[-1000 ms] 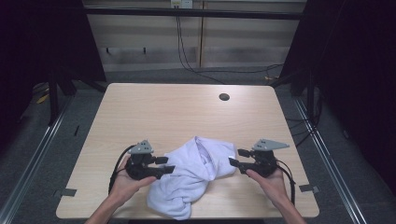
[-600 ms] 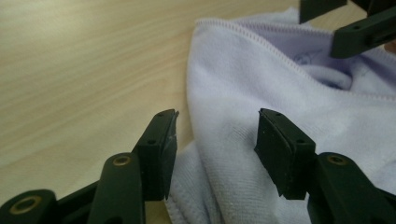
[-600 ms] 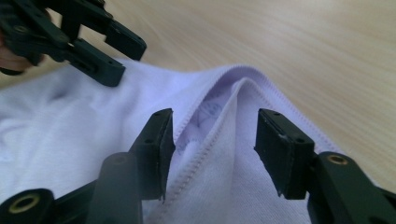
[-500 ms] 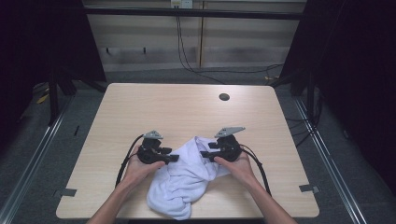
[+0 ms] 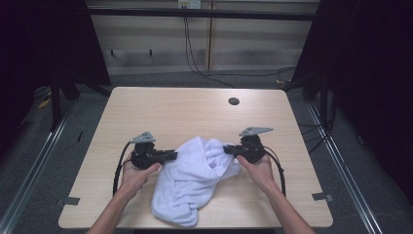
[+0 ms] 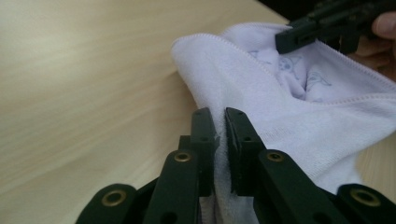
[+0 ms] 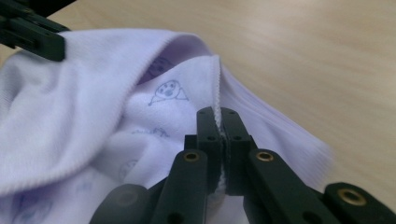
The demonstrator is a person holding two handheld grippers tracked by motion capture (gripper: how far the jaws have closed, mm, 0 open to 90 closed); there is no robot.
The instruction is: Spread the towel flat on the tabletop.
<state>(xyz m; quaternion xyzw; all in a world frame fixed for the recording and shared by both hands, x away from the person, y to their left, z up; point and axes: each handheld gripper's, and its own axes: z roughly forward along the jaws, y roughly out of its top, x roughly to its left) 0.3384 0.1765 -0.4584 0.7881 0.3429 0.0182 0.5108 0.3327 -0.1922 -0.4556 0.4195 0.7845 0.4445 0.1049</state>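
Item: white towel [image 5: 190, 183], crumpled, near the front edge of the table [image 5: 160, 109], hanging slightly over it. Step in hand, as I judged it: gripping to spread. My left gripper [image 5: 173, 156] had just been closing and pinched a fold at the towel's left side; my right gripper [image 5: 227, 150] pinched a stitched hem [image 7: 216, 93]. Next move called for lifting and drawing apart. Open tabletop lay beyond and to both sides.

Towel [image 5: 190, 183]: soft white terry cloth, matt, stitched hem. Table [image 5: 170, 112]: pale wood-grain top, smooth, low sheen. Gripper parts: matt black plastic, brass-coloured rivets.
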